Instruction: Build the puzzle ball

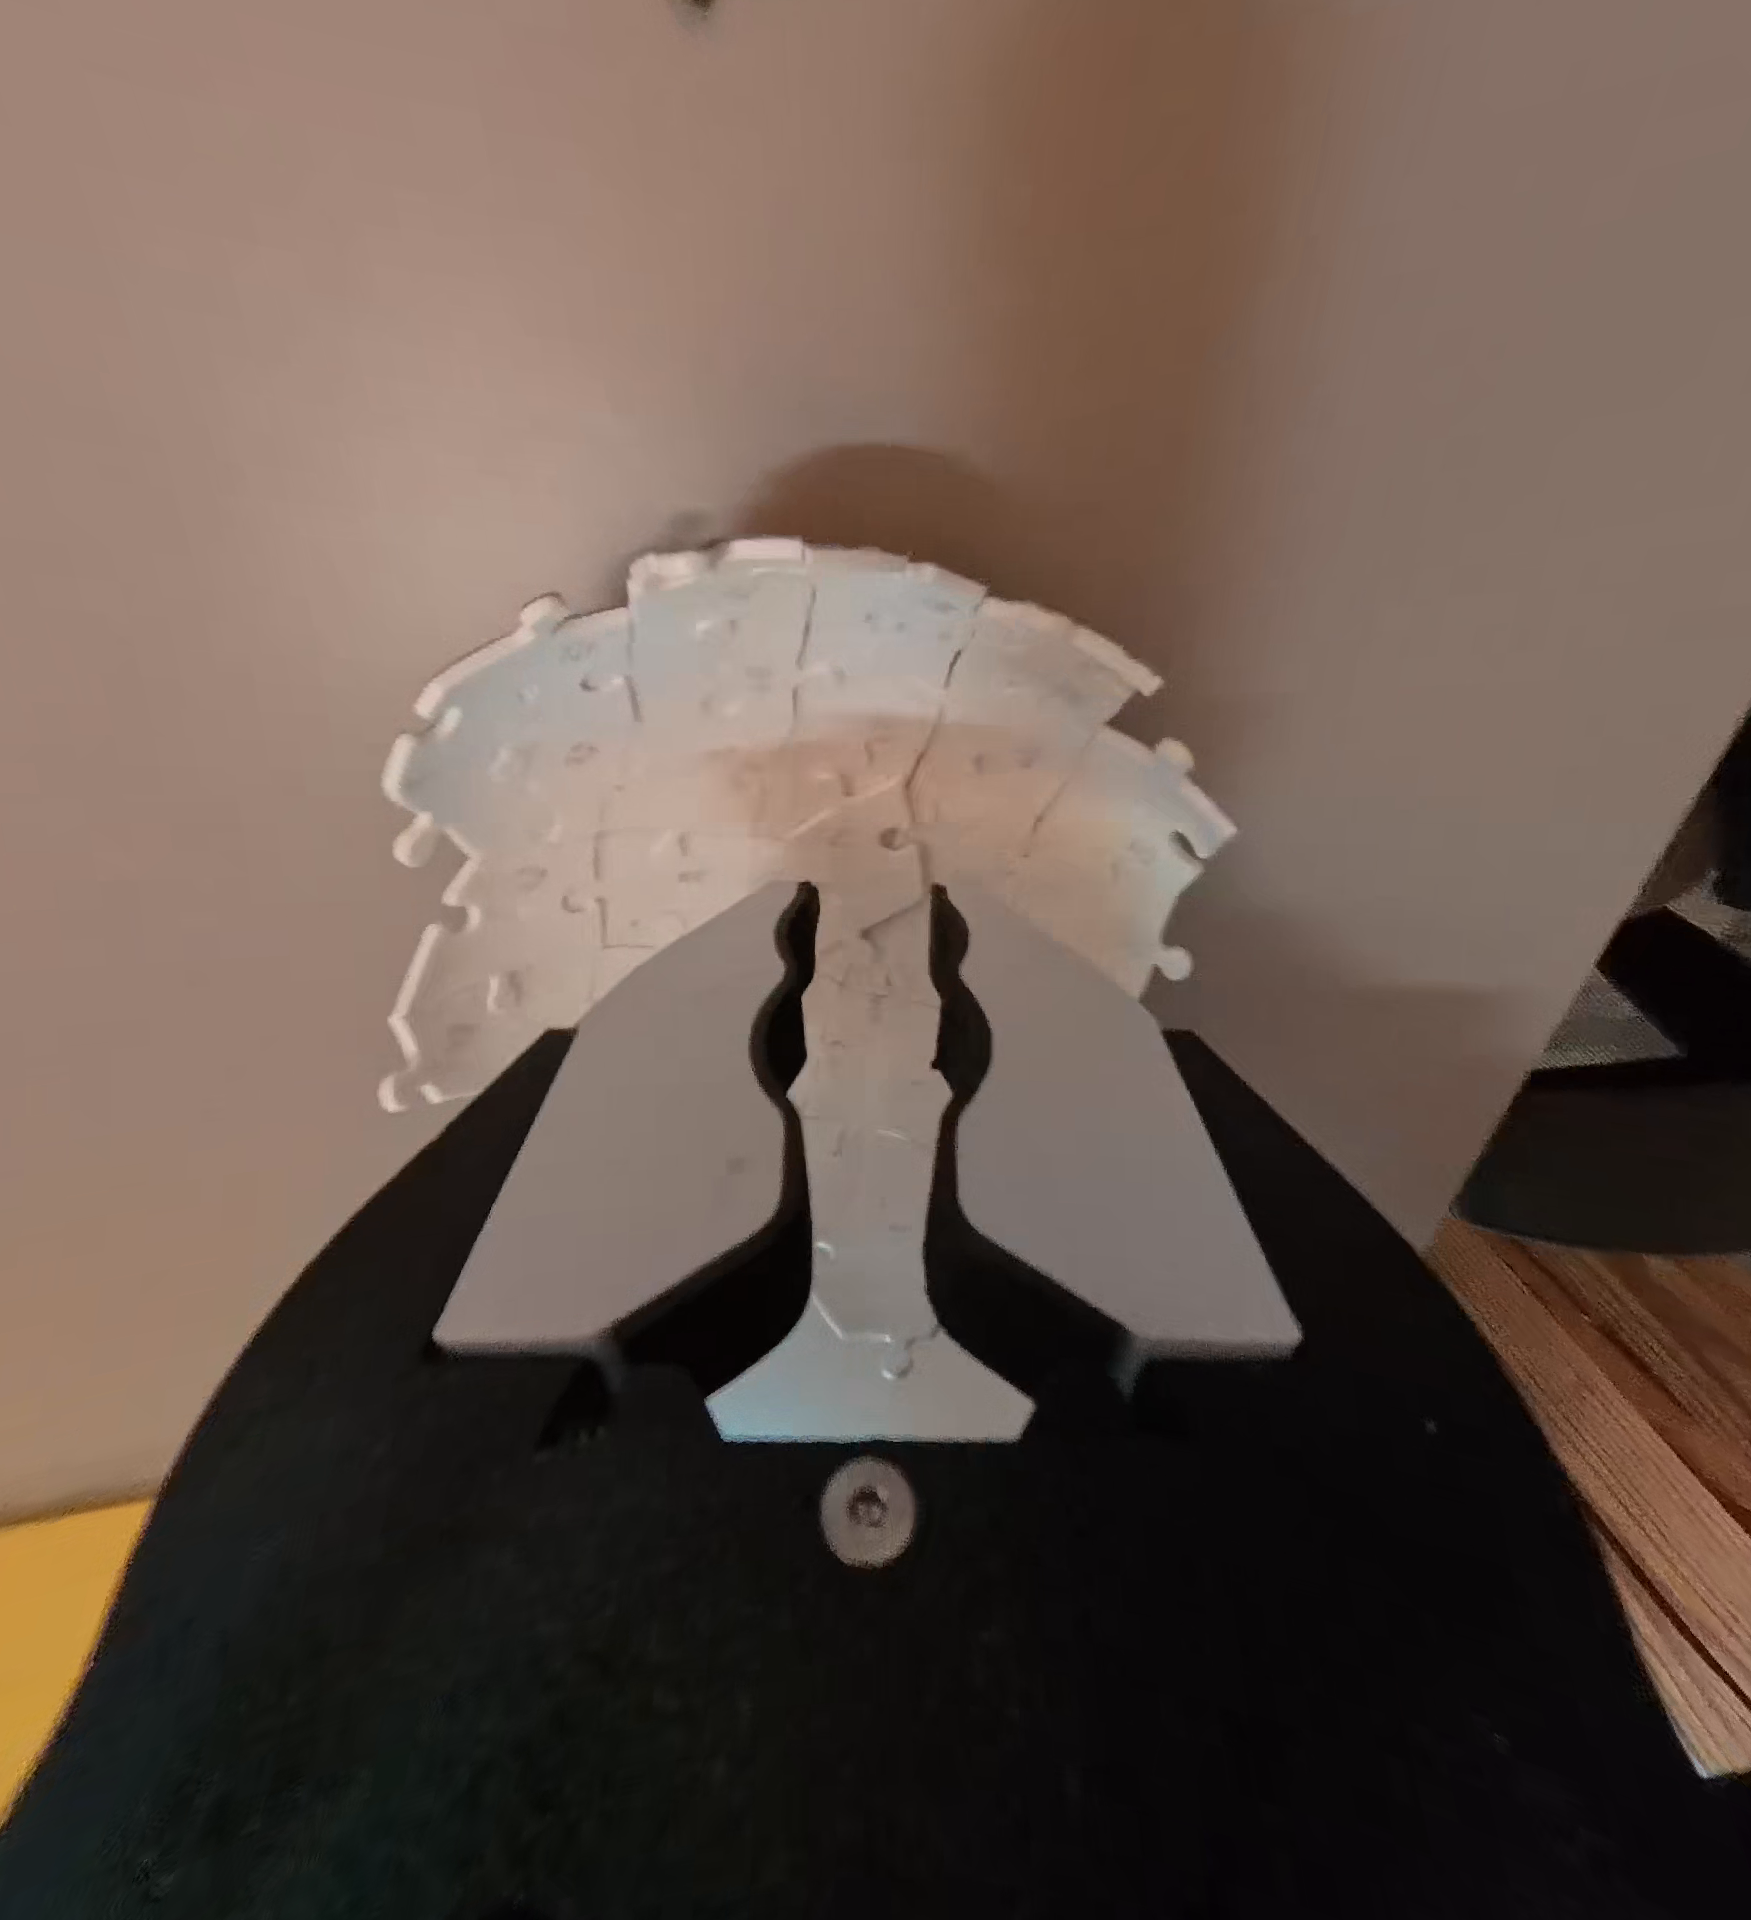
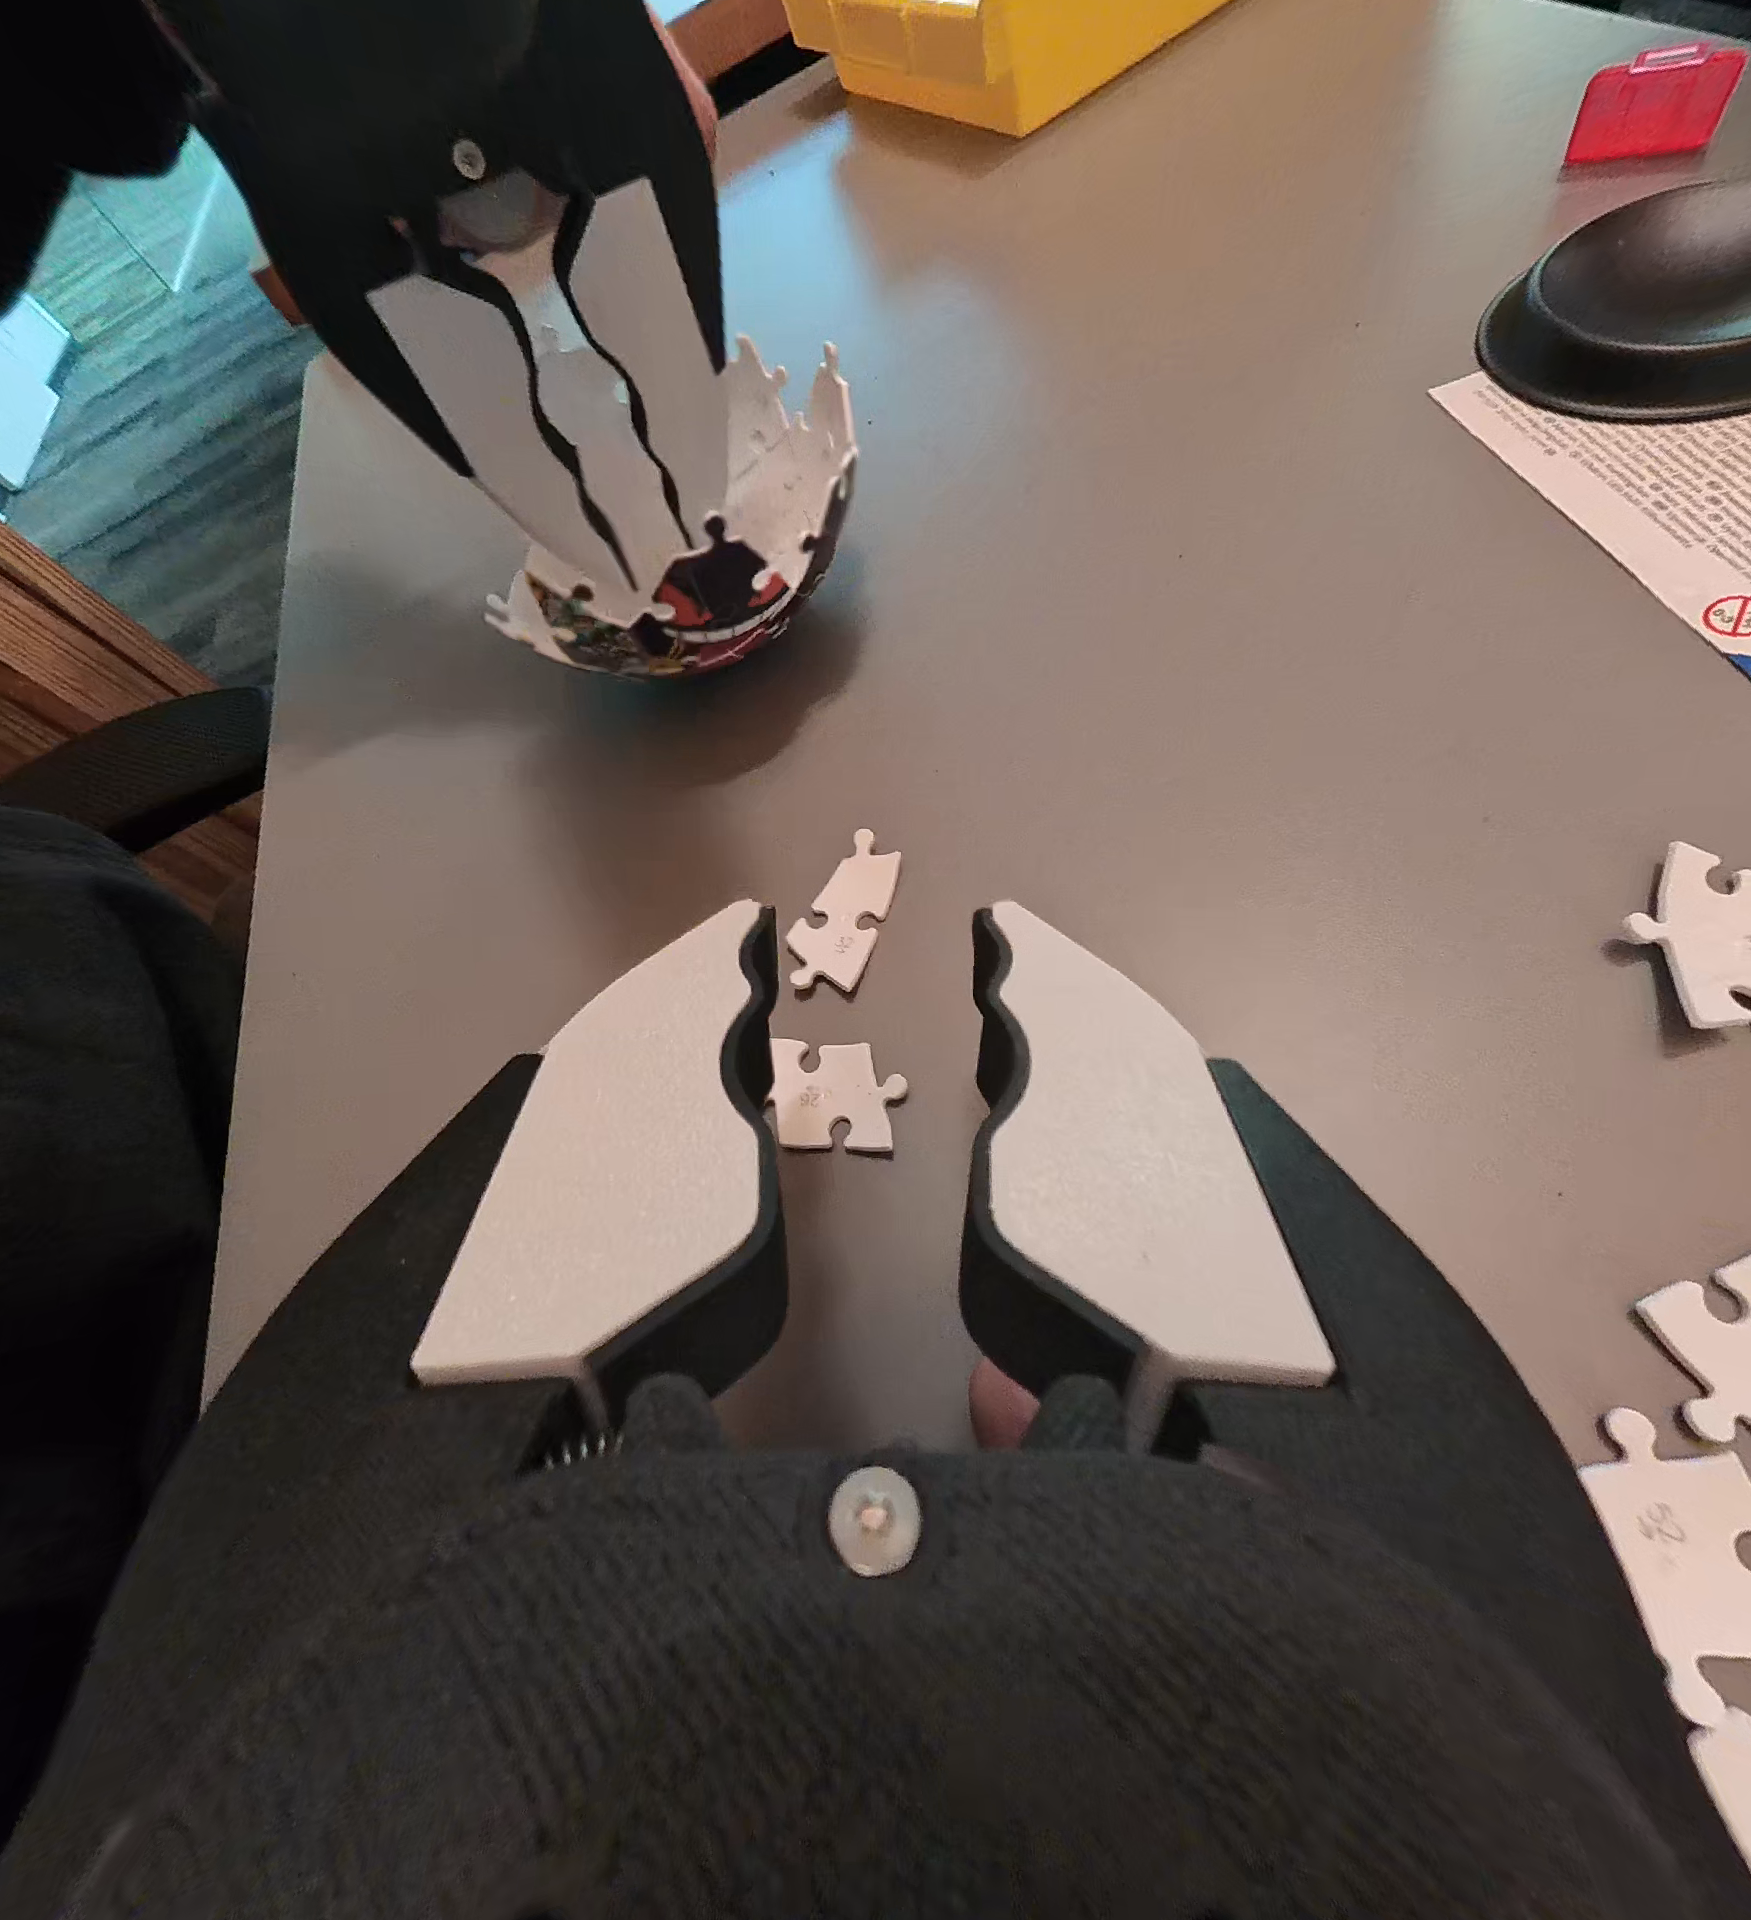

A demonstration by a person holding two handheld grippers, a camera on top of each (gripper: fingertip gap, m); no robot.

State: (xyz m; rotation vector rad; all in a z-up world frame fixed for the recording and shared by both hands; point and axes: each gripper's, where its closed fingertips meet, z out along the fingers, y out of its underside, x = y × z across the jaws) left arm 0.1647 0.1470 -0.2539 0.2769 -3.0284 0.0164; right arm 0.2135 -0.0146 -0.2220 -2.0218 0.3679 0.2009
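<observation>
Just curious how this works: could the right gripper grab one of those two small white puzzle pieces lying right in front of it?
Probably yes. The right gripper is open and empty, and both loose pieces lie flat between its fingers on bare table.

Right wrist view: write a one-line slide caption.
Open right gripper hovers over two loose white pieces on the grey table while the left gripper holds the half-built puzzle ball.

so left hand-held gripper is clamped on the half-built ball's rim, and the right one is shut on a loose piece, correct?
Not quite. The right hand-held gripper is open and holds nothing: in the right wrist view two loose pieces lie on the table between its fingers. The left hand-held gripper is indeed clamped on the half-built ball.
</observation>
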